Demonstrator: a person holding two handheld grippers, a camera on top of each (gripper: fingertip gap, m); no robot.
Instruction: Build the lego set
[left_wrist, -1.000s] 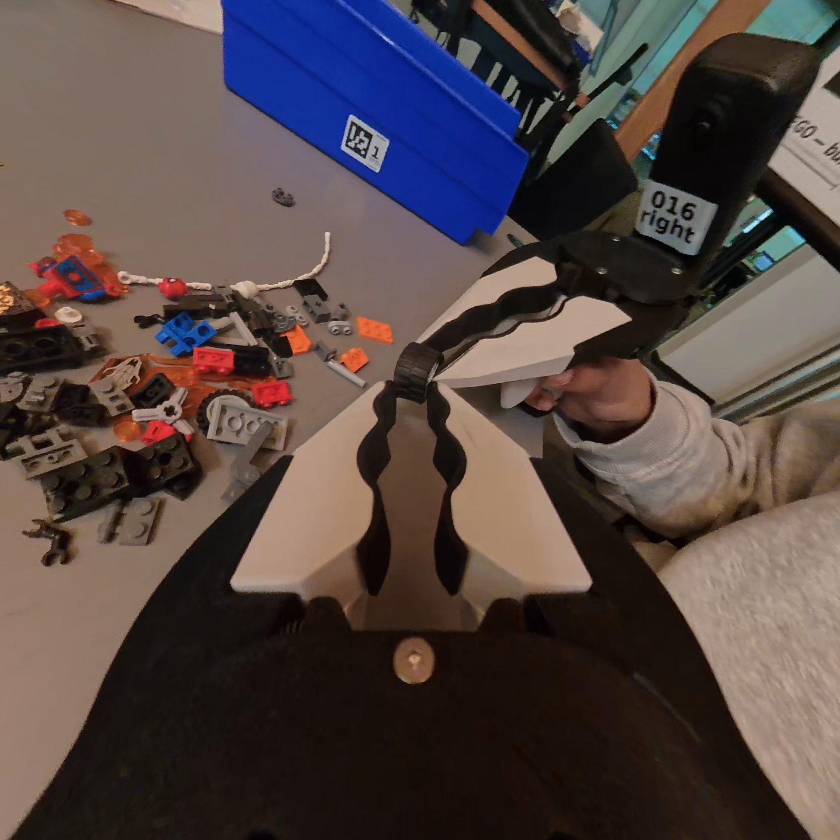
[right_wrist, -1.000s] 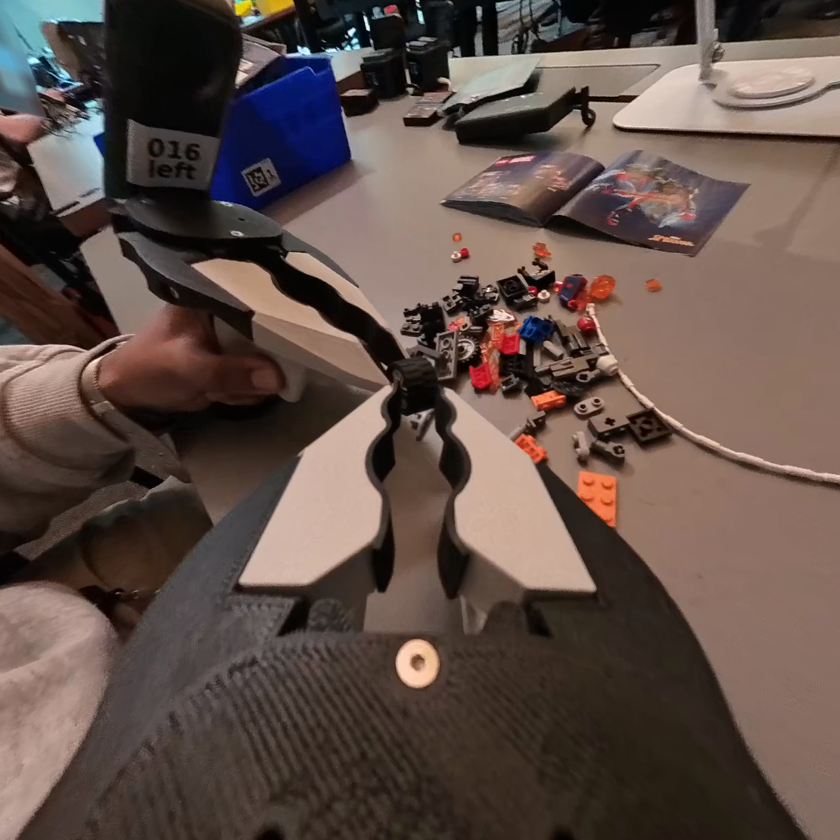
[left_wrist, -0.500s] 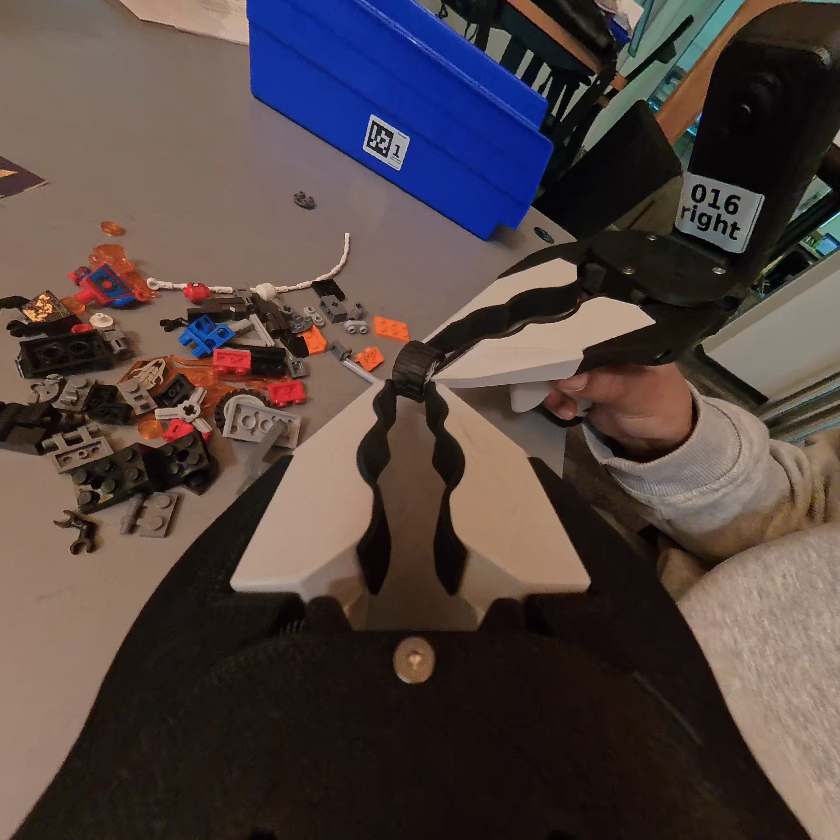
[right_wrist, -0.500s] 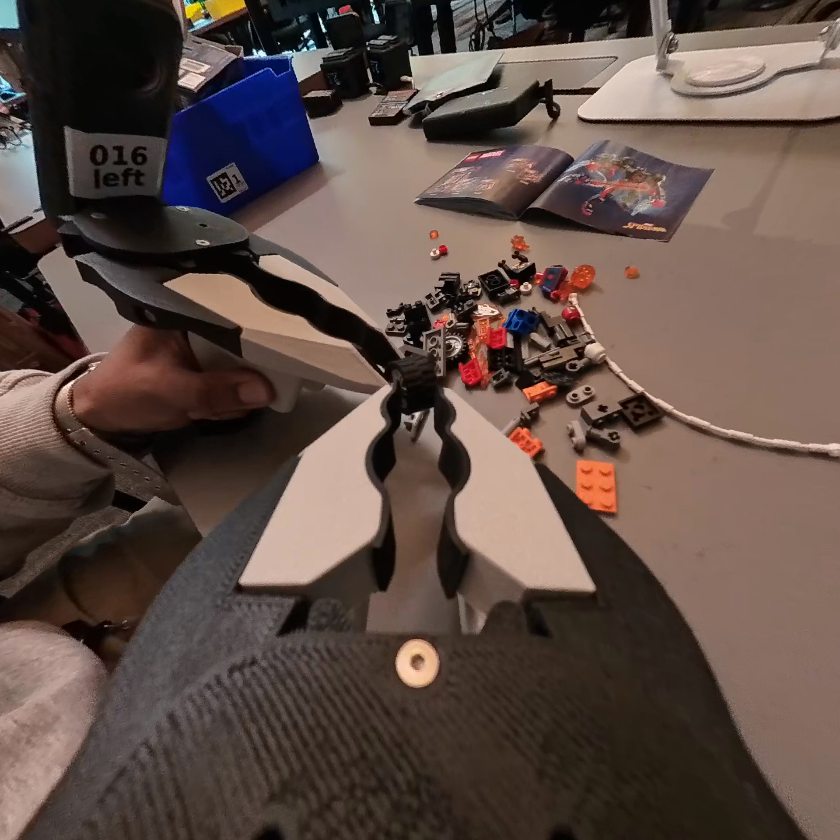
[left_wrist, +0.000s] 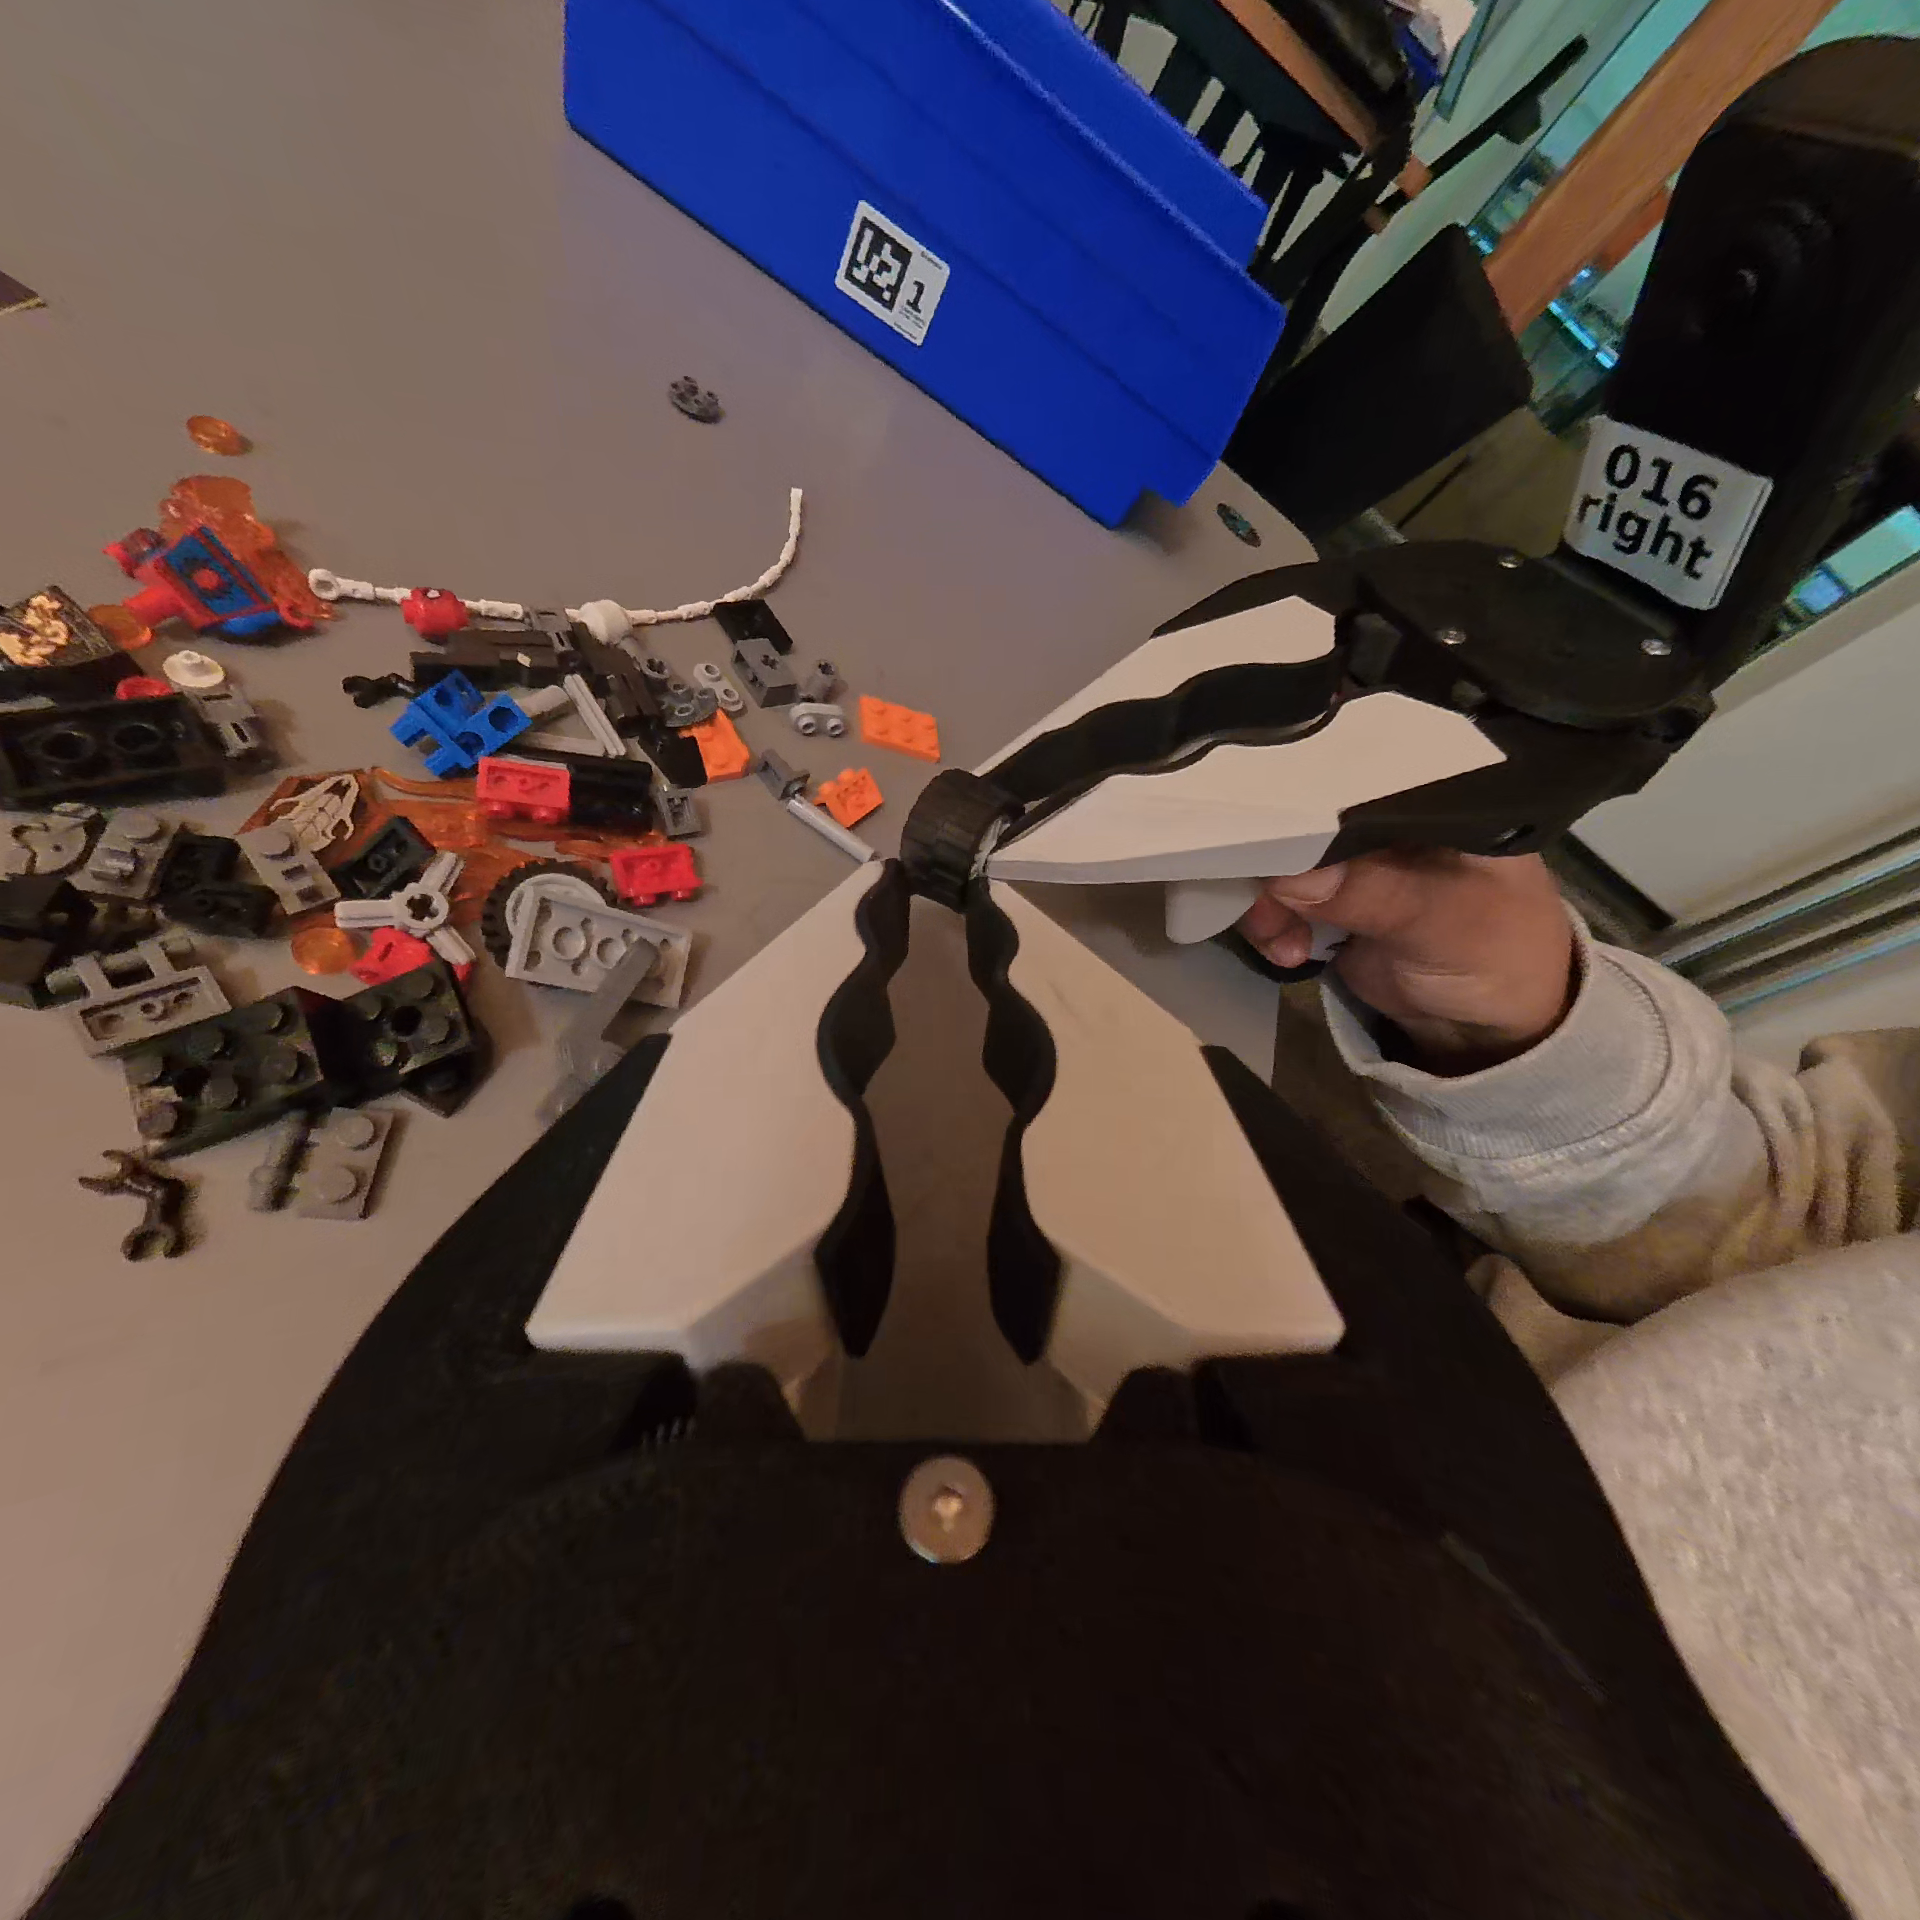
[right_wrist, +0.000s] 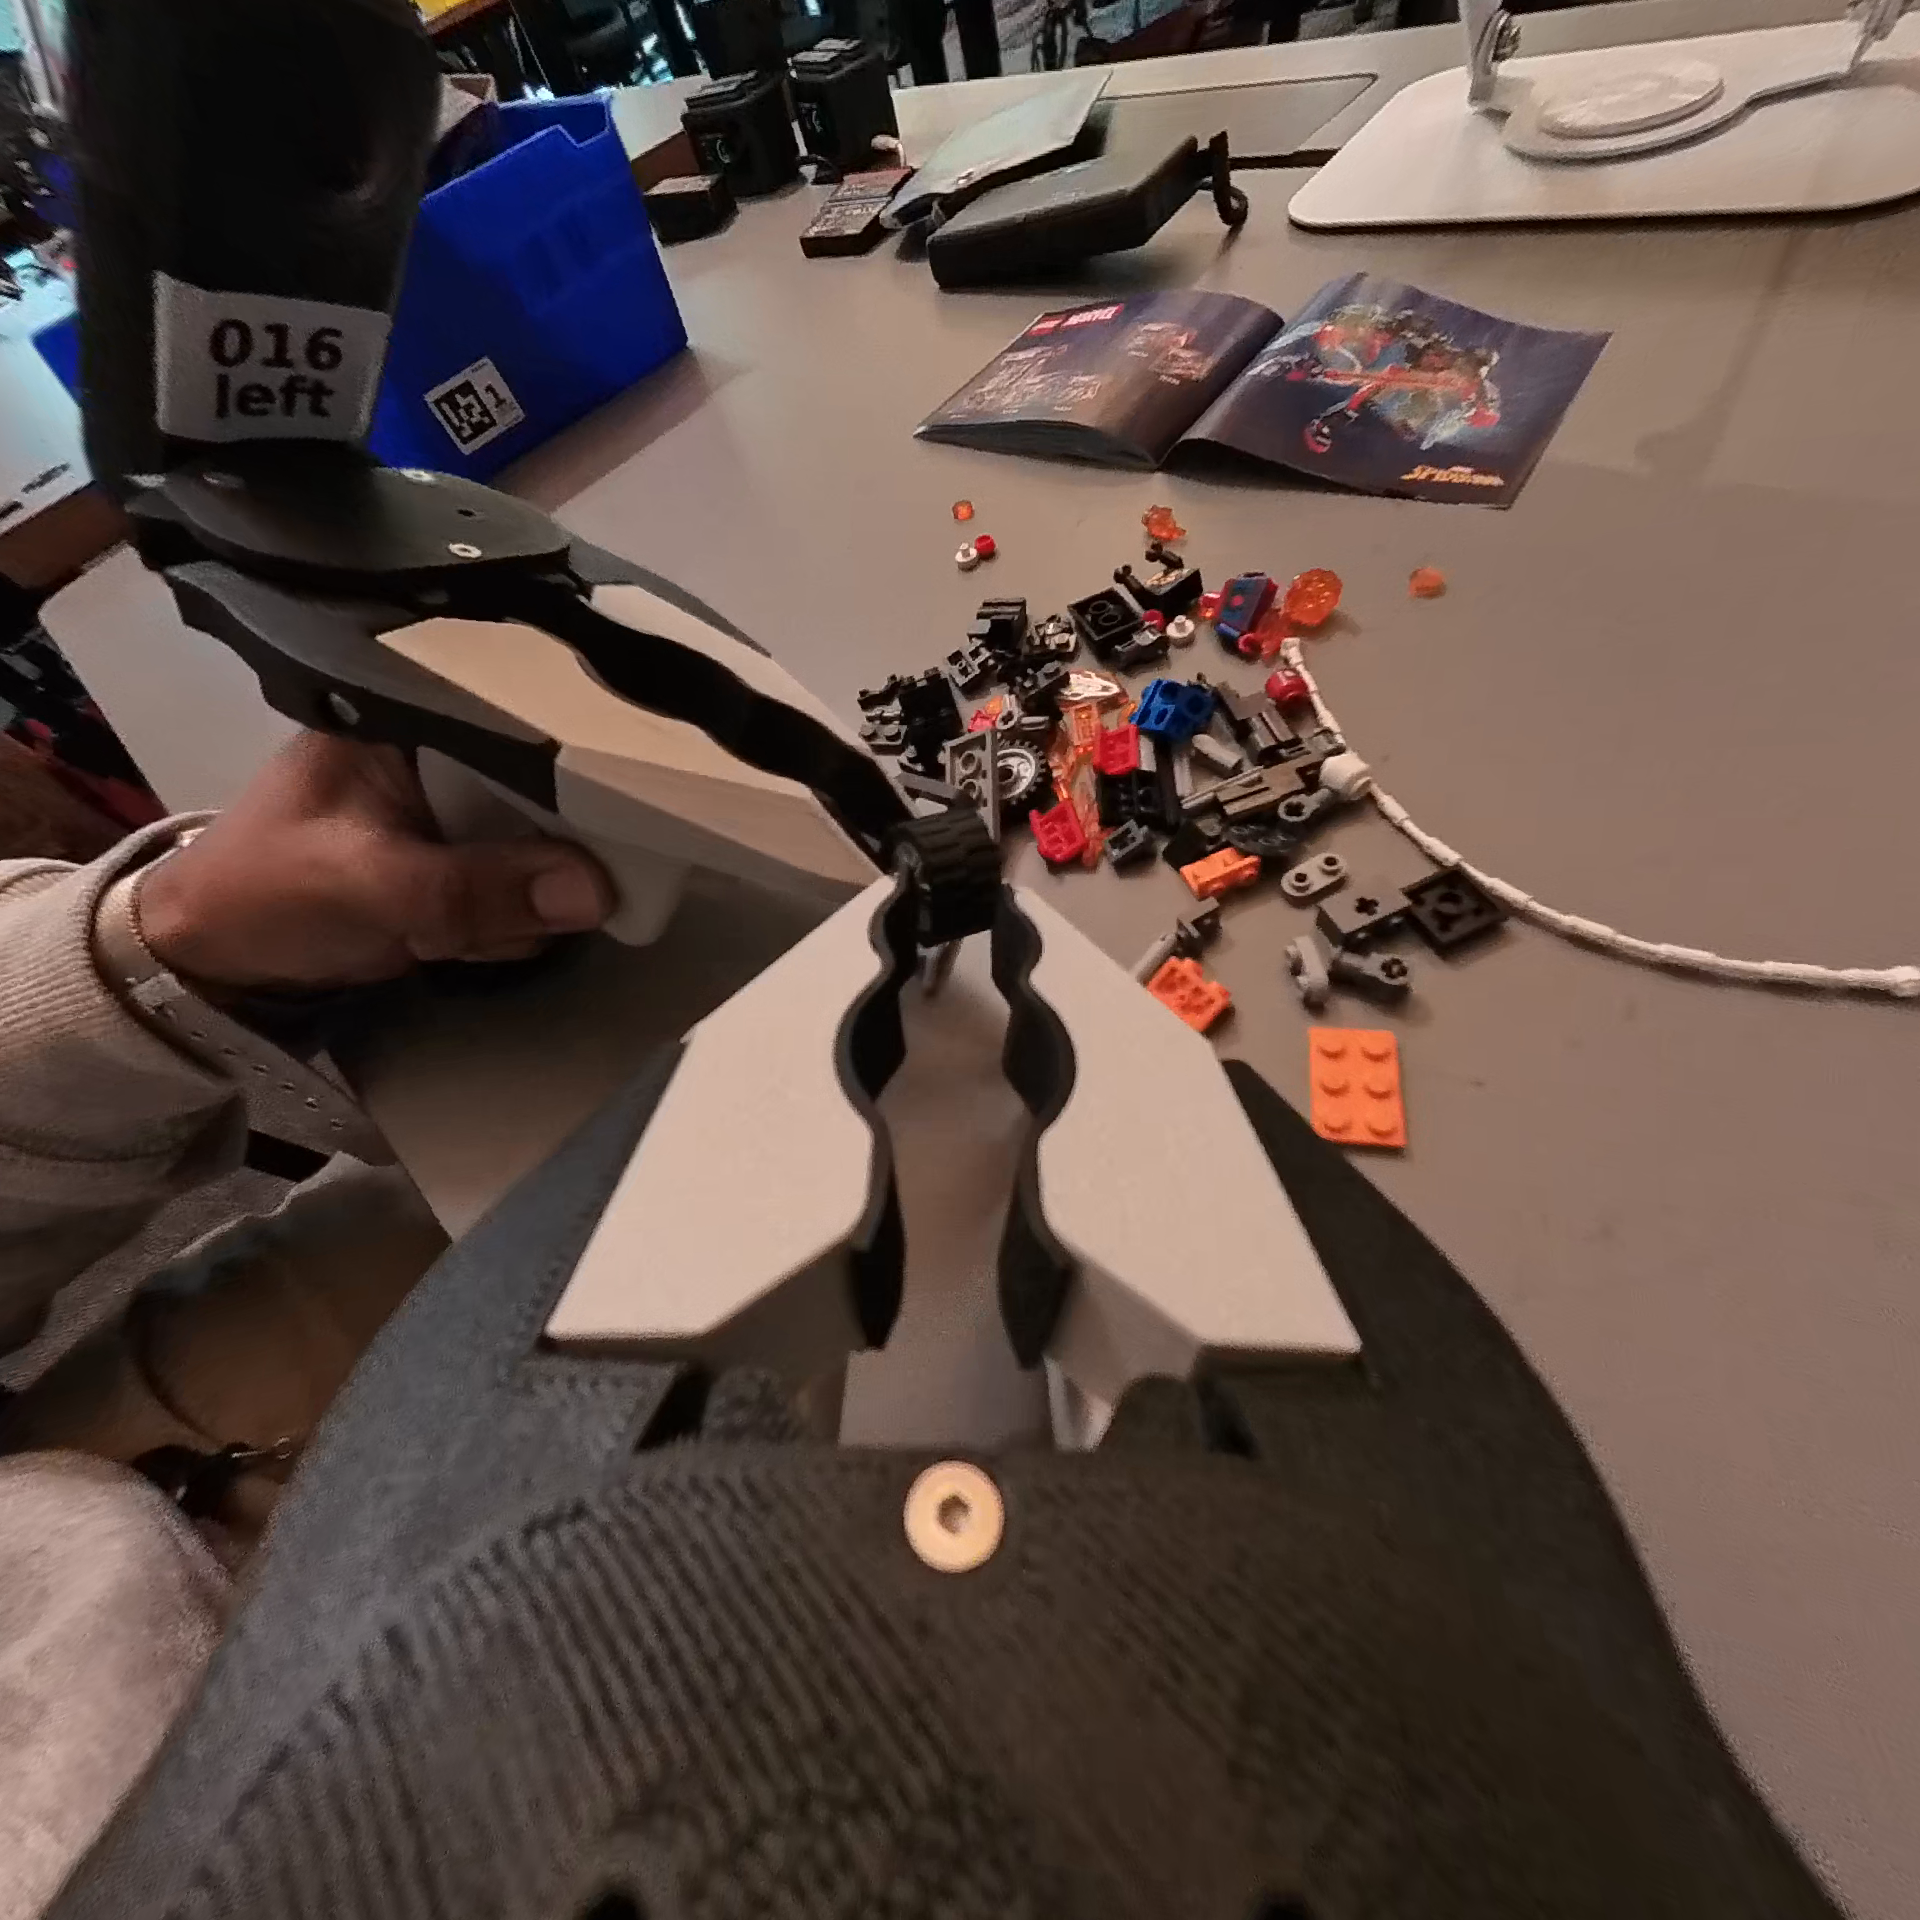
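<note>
A small black toy tyre with a pale hub hangs in the air above the grey table's near edge. My left gripper is shut on it from below. My right gripper comes in from the right, and its tips close on the same piece. In the right wrist view my right gripper clamps the tyre, and a small grey part hangs under it. There the left gripper meets the tyre from the left. A hand holds each gripper.
A pile of loose toy bricks lies on the table beyond the grippers; it also shows in the right wrist view. An orange plate and a white cord lie beside it. Farther off are an open booklet, a blue bin, black cases and a white stand base.
Both grippers have shifted a little together and tilted slightly. Both stay closed on the black tyre. The brick pile has not moved.
</note>
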